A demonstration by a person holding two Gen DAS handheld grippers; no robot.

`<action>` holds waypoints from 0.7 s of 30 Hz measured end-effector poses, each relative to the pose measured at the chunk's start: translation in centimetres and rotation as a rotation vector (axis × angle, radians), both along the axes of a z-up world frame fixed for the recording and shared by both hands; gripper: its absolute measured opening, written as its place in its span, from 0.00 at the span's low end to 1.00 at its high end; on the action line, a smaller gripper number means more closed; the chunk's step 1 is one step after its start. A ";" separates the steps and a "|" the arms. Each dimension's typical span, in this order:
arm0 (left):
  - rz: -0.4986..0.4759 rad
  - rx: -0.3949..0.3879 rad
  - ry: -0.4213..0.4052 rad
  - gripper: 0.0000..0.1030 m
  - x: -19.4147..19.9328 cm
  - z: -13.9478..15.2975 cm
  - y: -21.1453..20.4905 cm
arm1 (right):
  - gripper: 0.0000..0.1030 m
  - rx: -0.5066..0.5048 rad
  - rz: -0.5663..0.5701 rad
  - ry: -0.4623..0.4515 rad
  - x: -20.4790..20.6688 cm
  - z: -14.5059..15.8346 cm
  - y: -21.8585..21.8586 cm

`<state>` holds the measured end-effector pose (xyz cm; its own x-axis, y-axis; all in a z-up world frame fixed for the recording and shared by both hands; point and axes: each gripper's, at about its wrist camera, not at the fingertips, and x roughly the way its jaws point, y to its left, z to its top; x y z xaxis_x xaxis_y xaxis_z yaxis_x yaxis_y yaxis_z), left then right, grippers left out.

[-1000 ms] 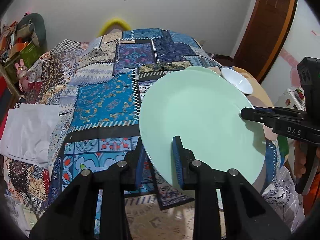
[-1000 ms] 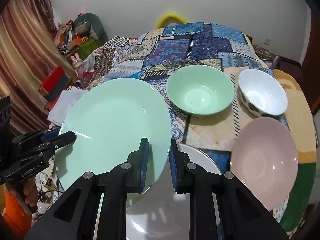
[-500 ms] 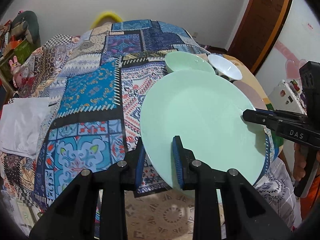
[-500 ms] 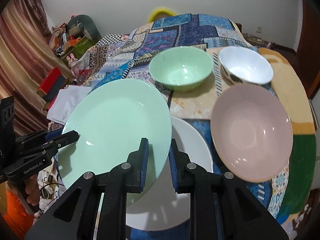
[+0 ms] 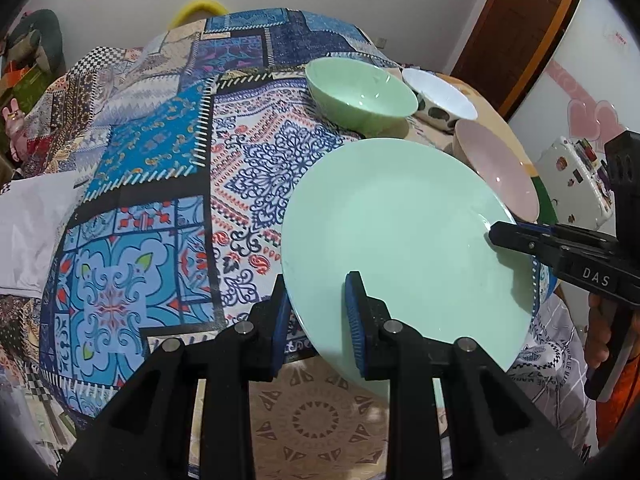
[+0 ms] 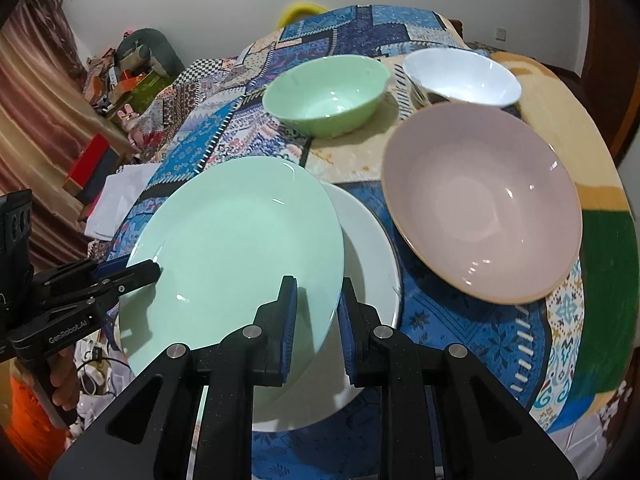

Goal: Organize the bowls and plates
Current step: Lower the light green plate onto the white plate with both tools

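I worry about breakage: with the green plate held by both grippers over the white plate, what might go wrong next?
1. Both the left gripper and right gripper pinch only the green plate's thin rim; it might slip.
2. It hangs tilted, overlapping the white plate; lowering unevenly may chip either.
3. The pink bowl sits close on the right and could get knocked.

we see a smooth, glossy mint green plate (image 6: 240, 240), ceramic by its look, like the shiny white plate (image 6: 368, 248), pink bowl (image 6: 480, 204), green bowl (image 6: 324, 96) and white bowl (image 6: 460, 76); the patterned tablecloth (image 5: 160, 184) is matt woven cloth; our grippers are matt black plastic with ribbed blue pads (image 6: 289, 328) and bright metal pins
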<state>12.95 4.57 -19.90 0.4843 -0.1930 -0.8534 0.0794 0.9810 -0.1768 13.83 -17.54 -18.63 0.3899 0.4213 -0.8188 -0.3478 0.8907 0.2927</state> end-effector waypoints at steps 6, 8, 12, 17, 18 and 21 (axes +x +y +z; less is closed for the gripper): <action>-0.010 0.007 0.022 0.26 0.3 -1.0 -0.6 | 0.18 0.010 -0.016 0.026 -0.2 -0.8 -0.7; -0.014 0.013 0.027 0.26 0.4 -1.2 -0.7 | 0.18 0.011 -0.019 0.032 -0.3 -1.0 -1.0; -0.019 0.020 0.033 0.26 0.7 -1.5 -1.1 | 0.18 0.011 -0.024 0.036 -0.3 -1.2 -1.3; -0.023 0.040 0.032 0.26 0.9 -1.6 -1.4 | 0.18 0.010 -0.026 0.042 -0.4 -1.4 -1.3; -0.024 0.043 0.032 0.26 0.9 -1.6 -1.4 | 0.18 0.009 -0.026 0.044 -0.4 -1.5 -1.3; -0.024 0.053 0.038 0.26 1.1 -1.7 -1.5 | 0.18 0.013 -0.025 0.051 -0.4 -1.7 -1.3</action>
